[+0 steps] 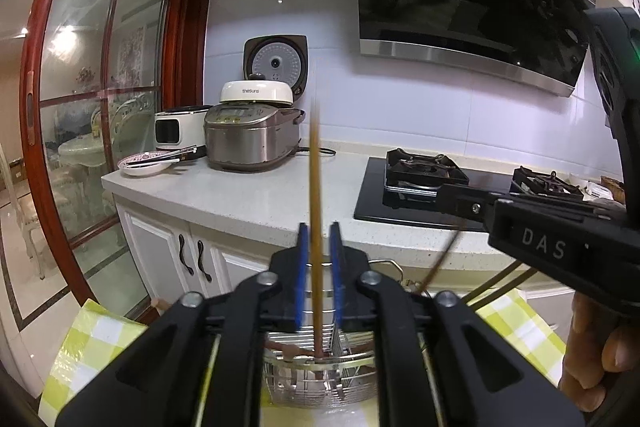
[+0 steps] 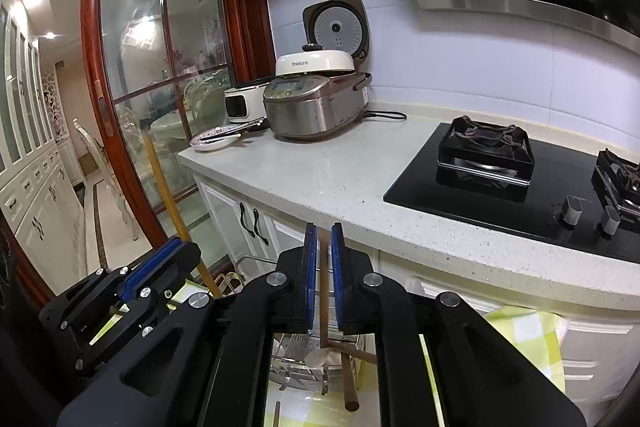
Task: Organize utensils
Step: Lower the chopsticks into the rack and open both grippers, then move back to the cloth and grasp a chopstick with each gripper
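My left gripper (image 1: 319,231) holds a long yellow-brown chopstick (image 1: 315,163) upright between its blue pads; its lower end reaches down into a wire utensil basket (image 1: 320,375). My right gripper (image 2: 323,233) is shut on a brown wooden stick (image 2: 323,291) that also runs down to the basket (image 2: 316,359). More brown wooden utensils (image 2: 348,379) lie in and beside the basket. The right gripper shows at the right of the left wrist view (image 1: 560,227); the left gripper and its chopstick (image 2: 168,187) show at the left of the right wrist view.
The basket stands on a green-checked cloth (image 1: 100,331). Ahead is a white counter (image 1: 260,195) with a rice cooker (image 1: 252,139), a small white appliance (image 1: 176,131), a plate with chopsticks (image 1: 146,163) and a black gas hob (image 1: 424,183). A range hood (image 1: 472,7) hangs above.
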`<state>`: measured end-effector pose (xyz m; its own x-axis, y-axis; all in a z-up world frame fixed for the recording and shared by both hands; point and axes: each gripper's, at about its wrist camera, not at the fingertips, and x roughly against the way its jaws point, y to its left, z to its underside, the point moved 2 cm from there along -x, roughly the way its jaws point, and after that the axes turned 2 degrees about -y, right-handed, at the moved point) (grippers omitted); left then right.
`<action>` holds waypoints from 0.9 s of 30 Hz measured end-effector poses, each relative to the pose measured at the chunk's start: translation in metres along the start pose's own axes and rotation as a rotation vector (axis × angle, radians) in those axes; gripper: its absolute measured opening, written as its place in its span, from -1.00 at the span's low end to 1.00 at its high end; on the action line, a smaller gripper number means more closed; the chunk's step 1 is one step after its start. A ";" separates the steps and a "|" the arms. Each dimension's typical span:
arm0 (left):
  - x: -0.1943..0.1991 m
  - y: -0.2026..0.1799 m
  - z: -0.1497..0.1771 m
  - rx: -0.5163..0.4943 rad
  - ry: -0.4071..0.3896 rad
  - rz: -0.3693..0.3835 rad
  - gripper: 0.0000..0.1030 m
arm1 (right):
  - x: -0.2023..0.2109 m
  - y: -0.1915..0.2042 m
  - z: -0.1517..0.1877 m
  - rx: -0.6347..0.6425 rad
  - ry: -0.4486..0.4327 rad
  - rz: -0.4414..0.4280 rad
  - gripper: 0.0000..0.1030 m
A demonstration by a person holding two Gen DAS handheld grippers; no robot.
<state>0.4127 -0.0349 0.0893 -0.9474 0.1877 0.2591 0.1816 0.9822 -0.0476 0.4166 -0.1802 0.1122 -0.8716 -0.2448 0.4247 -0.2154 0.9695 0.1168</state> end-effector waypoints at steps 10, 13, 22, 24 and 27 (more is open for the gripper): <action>0.031 0.000 -0.004 0.012 -0.036 0.000 -0.28 | 0.040 -0.012 -0.003 -0.013 -0.097 0.067 0.37; 0.054 0.003 -0.006 0.037 -0.069 -0.004 -0.12 | 0.068 -0.026 -0.003 -0.058 -0.153 0.098 0.56; 0.124 0.011 0.015 0.124 -0.096 -0.011 0.08 | 0.110 -0.075 0.065 -0.202 -0.072 0.196 0.64; 0.133 0.012 0.032 0.138 -0.056 -0.014 0.09 | 0.105 -0.083 0.097 -0.229 0.001 0.226 0.64; 0.138 0.015 0.062 0.162 0.033 -0.005 0.11 | 0.100 -0.086 0.141 -0.246 0.097 0.253 0.64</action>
<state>0.2681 0.0057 0.0645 -0.9385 0.1855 0.2911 0.1297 0.9711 -0.2005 0.2863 -0.2868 0.0183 -0.8354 -0.0092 0.5495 0.1237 0.9710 0.2044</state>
